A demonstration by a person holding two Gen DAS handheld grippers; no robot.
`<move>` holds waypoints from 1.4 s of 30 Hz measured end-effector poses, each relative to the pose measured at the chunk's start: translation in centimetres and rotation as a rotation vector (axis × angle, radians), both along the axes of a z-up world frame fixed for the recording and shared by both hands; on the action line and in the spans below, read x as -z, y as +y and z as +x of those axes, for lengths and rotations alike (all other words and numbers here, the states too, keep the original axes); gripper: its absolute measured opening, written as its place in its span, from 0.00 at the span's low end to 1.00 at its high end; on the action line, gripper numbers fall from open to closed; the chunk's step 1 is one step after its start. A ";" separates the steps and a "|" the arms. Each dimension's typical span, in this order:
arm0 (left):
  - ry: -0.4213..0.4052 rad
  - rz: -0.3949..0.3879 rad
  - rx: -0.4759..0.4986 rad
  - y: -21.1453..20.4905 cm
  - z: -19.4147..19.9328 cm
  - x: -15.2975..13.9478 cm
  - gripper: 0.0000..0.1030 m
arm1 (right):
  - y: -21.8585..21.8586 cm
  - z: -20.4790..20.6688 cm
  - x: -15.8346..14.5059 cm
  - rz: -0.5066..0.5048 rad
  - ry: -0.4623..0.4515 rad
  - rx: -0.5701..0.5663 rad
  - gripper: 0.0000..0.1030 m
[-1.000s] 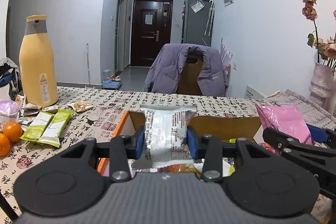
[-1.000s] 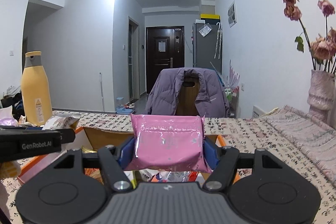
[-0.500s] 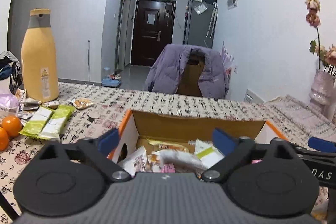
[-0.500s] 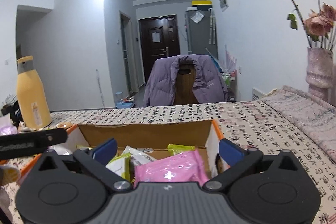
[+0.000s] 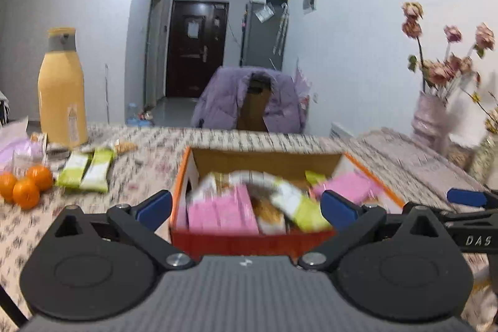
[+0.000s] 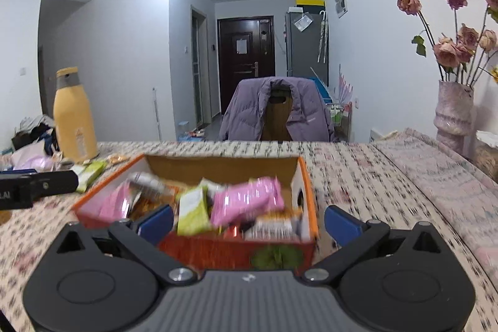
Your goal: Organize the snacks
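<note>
snacks fill the orange box; both grippers' fingers spread empty, right gripper lettered "das"

Cardboard box; glossy foil snack packets.

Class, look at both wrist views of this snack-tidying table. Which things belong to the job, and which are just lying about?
Belong to the job:
- orange cardboard box
- pink packet in the box
- two green snack packs on the tablecloth
- left claw and right claw, both open and empty

Just lying about:
- yellow bottle
- three oranges
- vase of dried roses
- purple jacket on the chair
</note>
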State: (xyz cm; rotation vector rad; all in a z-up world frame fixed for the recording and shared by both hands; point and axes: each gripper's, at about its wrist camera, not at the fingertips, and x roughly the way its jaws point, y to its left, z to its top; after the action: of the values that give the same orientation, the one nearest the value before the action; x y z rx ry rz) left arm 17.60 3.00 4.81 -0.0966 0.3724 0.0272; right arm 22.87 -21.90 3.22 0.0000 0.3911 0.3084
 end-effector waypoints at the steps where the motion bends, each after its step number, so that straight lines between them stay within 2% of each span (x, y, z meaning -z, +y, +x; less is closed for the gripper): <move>1: 0.021 -0.003 0.007 0.1 -0.8 0.5 1.00 | -0.3 -0.7 0.2 -0.001 0.006 -0.001 1.00; 6: 0.102 -0.029 0.021 0.7 -3.5 3.0 1.00 | -1.2 -4.1 1.7 0.004 0.053 -0.014 1.00; 11: 0.138 -0.038 0.017 1.0 -5.0 4.4 1.00 | -1.5 -6.0 2.7 0.006 0.096 -0.018 1.00; 42: 0.132 -0.038 0.035 0.4 -6.9 4.3 1.00 | -1.0 -7.7 3.0 0.012 0.104 -0.038 1.00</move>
State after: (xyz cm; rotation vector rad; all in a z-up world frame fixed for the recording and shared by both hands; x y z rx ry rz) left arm 10.74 3.44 0.52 -0.1267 0.5068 -0.0081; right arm 15.16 -22.85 0.27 0.0204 0.4930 0.3495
